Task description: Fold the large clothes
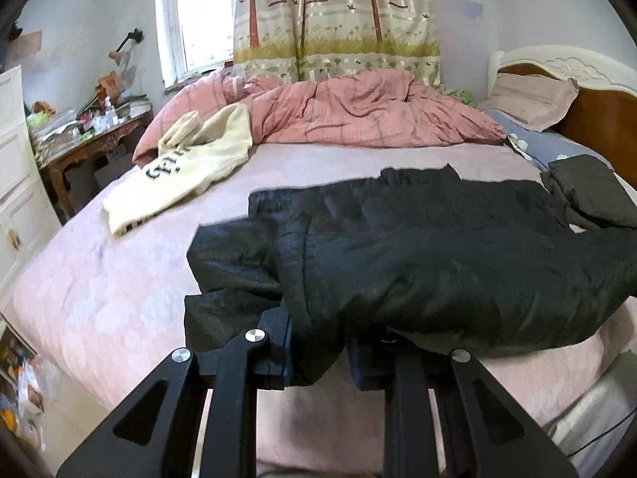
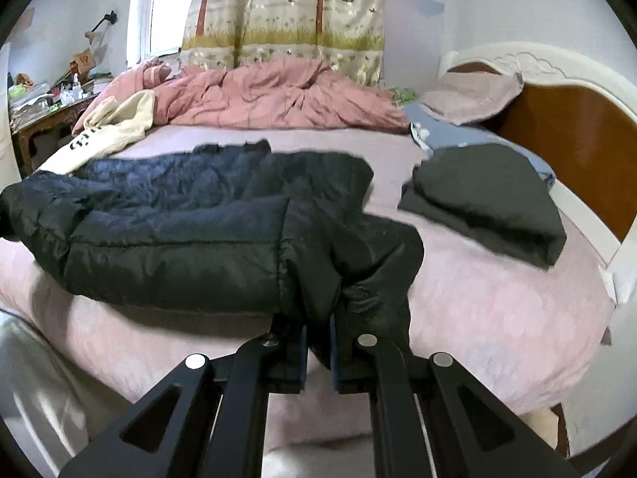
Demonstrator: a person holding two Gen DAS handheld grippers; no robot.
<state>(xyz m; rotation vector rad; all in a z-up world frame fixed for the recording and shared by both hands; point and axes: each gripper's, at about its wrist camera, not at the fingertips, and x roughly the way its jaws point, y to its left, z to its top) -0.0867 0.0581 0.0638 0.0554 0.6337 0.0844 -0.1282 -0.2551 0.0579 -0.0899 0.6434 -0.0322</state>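
Observation:
A black quilted jacket (image 1: 418, 247) lies spread across the pink bed sheet (image 1: 111, 290), its near edge raised off the bed. My left gripper (image 1: 318, 354) is shut on the jacket's near hem, with fabric bunched between the pads. In the right wrist view the same jacket (image 2: 179, 231) stretches to the left, and my right gripper (image 2: 318, 354) is shut on its near right corner. A folded dark green garment (image 2: 489, 203) rests on the sheet to the right, also seen in the left wrist view as the dark green garment (image 1: 597, 195).
A cream sweatshirt (image 1: 187, 167) with black lettering lies at the far left of the bed. A rumpled pink duvet (image 1: 338, 111) is piled at the back. Pillow (image 1: 533, 99) and wooden headboard (image 2: 577, 119) stand right. A cluttered wooden table (image 1: 91, 143) stands left of the bed.

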